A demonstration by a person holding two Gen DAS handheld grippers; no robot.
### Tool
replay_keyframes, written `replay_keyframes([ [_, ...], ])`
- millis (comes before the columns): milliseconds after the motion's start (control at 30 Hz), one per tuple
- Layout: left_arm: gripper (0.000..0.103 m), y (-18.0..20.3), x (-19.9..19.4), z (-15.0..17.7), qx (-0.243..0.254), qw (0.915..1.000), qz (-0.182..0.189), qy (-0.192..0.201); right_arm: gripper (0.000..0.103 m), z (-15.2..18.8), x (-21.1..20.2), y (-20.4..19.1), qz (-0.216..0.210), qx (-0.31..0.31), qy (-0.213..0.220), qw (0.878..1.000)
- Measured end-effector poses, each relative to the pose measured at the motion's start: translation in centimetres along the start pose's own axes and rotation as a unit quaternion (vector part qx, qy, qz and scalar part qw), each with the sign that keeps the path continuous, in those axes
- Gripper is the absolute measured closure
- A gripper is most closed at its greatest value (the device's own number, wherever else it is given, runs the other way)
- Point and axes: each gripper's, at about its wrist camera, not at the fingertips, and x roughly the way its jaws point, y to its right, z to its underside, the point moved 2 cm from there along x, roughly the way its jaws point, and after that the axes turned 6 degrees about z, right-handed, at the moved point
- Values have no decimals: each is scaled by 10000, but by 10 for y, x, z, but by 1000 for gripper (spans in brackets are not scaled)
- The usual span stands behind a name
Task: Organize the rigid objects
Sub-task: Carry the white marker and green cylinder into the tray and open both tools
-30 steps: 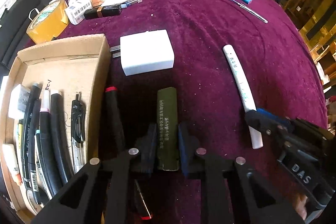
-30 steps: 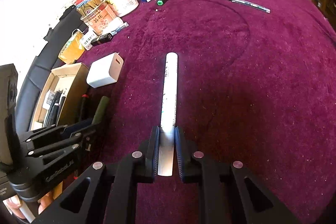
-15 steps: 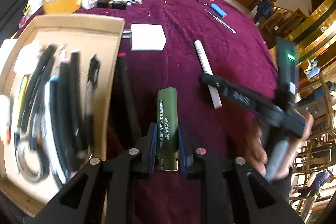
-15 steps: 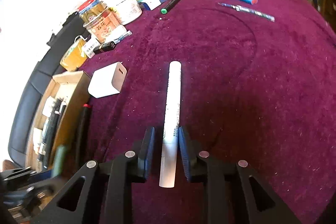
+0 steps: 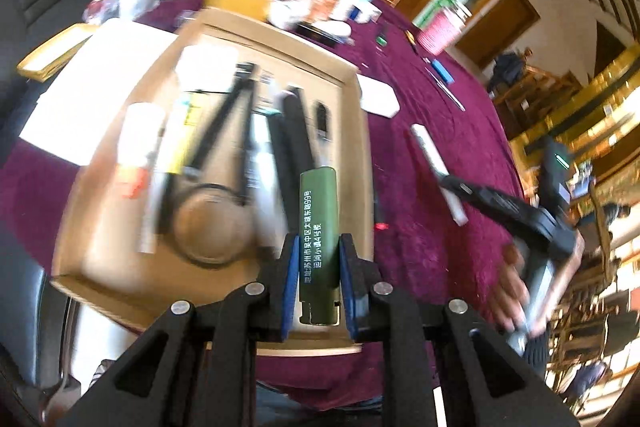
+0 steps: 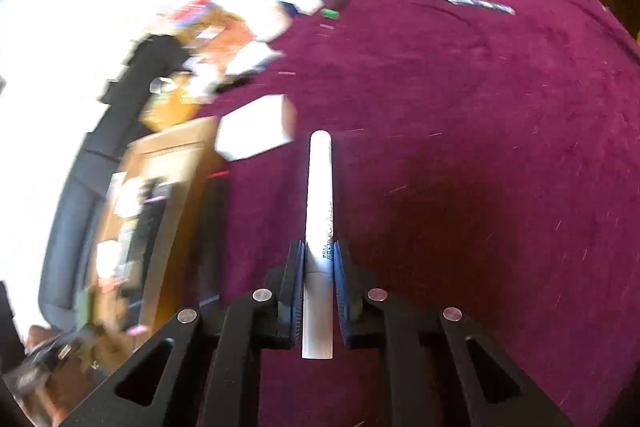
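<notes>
Right now the left gripper (image 5: 318, 267) is clenched on the green lighter (image 5: 319, 223), which sits lengthwise between the blue pads at lower centre of the left view, its far end pointing up the frame; gripped near its base, it likely stays steady for carrying. Behind and below it lies the cardboard box (image 5: 354, 163), filling the middle left of the frame, already holding black pens (image 5: 296, 143) and other blurred items, so the lighter seems headed there. The right gripper (image 6: 319, 267) is clamped on the white marker (image 6: 319, 203), held low in its own view with the long end sticking forward over the purple tablecloth (image 6: 480, 147). A white charger (image 6: 254, 127) lies just beyond the marker's tip, to its left, beside the box edge
</notes>
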Motion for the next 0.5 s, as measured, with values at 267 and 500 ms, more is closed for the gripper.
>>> replay_keyframes([
  [267, 84, -44, -22, -12, -322, 9992, -28, 225, 89, 34, -44, -94, -623, -314, 330, 9970],
  [500, 84, -62, -16, -29, -337, 9992, -105, 187, 89, 38, -17, -144, -520, -490, 87, 9974],
])
